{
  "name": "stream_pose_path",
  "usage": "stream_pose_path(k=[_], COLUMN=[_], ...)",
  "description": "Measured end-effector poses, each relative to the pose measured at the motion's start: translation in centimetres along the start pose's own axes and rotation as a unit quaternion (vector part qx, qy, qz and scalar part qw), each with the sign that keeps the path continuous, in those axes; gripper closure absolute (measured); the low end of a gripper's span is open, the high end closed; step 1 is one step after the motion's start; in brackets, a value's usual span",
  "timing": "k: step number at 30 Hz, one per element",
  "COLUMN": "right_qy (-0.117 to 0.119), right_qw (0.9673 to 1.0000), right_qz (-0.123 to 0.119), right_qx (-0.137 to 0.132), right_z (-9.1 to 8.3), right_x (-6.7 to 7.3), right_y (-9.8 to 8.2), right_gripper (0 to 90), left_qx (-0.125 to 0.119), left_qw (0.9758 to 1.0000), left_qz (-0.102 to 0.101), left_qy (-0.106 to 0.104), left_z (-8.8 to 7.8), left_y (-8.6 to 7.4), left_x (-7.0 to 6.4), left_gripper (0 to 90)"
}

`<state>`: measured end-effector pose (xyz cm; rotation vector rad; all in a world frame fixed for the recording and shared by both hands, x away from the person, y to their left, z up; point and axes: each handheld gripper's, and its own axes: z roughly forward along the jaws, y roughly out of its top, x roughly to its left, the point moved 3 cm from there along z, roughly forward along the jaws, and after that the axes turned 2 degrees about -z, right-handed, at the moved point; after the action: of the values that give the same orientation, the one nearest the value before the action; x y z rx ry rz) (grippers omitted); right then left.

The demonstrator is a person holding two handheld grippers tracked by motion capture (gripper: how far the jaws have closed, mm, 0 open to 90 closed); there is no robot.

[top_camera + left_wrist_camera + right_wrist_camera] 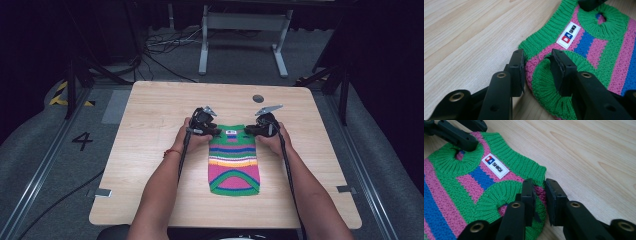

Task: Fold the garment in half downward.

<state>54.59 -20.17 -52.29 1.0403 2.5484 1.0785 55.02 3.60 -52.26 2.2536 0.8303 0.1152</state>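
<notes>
We see the sweater (233, 160) flat at the table (150, 150) centre. Left gripper (537, 70) and right gripper (539, 197) each stand part open, jaws straddling a top corner of the knit, not clamped.

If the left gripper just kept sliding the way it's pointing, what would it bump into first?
Most likely the striped knitted sweater: the left gripper has its jaws open at the green armhole ribbing, so that knit lies first in its line. Farther along is the right gripper, though depth is unclear.
</notes>
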Motion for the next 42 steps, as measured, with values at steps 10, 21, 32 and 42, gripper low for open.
stream_pose_path(k=[10,21,32,42], right_qy=[-0.002,-0.018,0.004,0.005], right_qw=[0.9997,0.9998,1.0,0.9986], right_qz=[-0.018,-0.002,-0.008,-0.036], right_qx=[0.019,0.002,0.0,-0.038], right_z=[-0.4,0.1,-0.2,-2.6], right_x=[0.4,0.0,0.3,1.3], right_y=[0.1,0.3,0.4,1.6], right_gripper=[83.8,66.7,85.3,85.4], left_qx=[-0.001,0.015,0.01,-0.022], left_qw=[0.9994,0.9998,0.9996,0.9981], left_qz=[-0.007,-0.004,0.018,0.049], left_qy=[0.033,0.01,0.019,0.03], left_z=[0.6,0.6,0.2,-2.5], left_y=[0.5,0.9,0.8,1.5], left_x=[0.1,-0.2,-0.5,-1.4], left_gripper=[48.7,65.1,81.6,82.2])
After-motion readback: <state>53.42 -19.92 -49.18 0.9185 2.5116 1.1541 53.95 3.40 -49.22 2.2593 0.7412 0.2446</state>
